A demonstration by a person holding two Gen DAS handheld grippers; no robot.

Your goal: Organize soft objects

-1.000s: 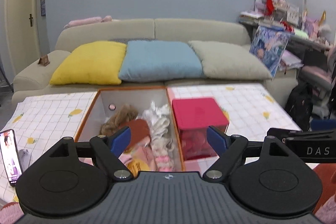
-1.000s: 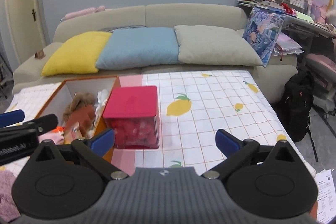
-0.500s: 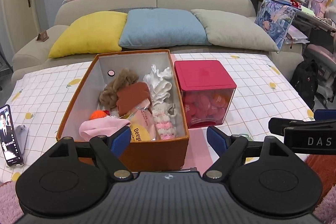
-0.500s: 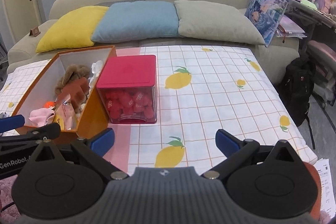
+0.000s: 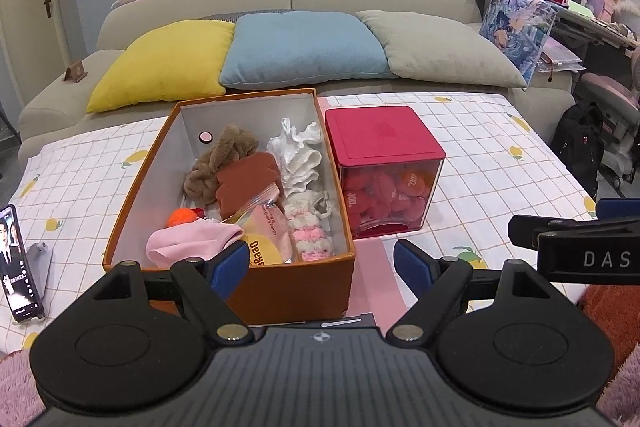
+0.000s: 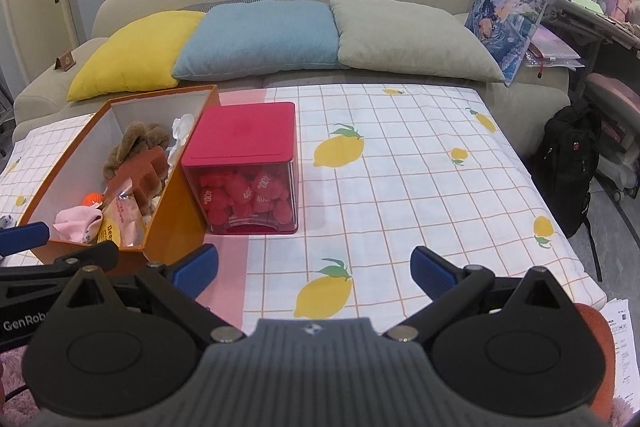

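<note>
Above the table (image 6: 400, 163), both hand-held grippers, left (image 5: 322, 269) and right (image 6: 314, 269), hang apart, empty.
Risk: tangled softs in the orange box (image 5: 288, 287) could snag, dragging neighbours out.

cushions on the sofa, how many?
4: yellow cushion at the sofa's left, blue cushion in the middle, grey cushion to its right, printed cushion propped at the far right end. None looks hidden.
</note>
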